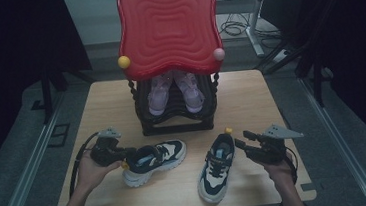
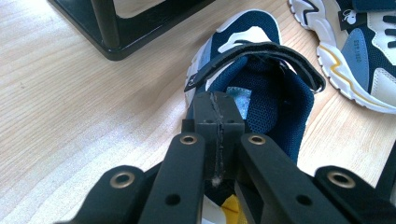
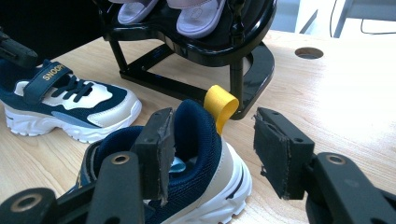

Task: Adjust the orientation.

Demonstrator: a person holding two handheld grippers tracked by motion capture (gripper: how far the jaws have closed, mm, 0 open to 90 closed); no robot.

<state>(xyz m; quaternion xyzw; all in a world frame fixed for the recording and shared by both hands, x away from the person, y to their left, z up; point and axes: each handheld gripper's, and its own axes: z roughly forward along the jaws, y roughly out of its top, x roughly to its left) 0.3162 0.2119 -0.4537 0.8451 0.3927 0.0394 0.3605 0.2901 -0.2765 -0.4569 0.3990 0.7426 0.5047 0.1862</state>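
Wooden table, pale grain, carries a black rack at the middle of its far edge; a red wavy-edged panel stands above it, with a yellow knob and a pink knob at its lower corners. Pale purple sandals sit inside the rack.

Two navy and white sneakers lie near the near edge. My left gripper is at the heel of the left sneaker, which lies sideways toward the near left corner. In the left gripper view my jaws are pressed together, pads touching, at the shoe's collar beneath its strap; whether they pinch any fabric I cannot tell.

My right gripper sits at the heel of the right sneaker, toe pointing to the near edge. Its jaws stand wide: one pad inside the collar, the other outside and clear of the heel. The yellow heel loop rises between them.
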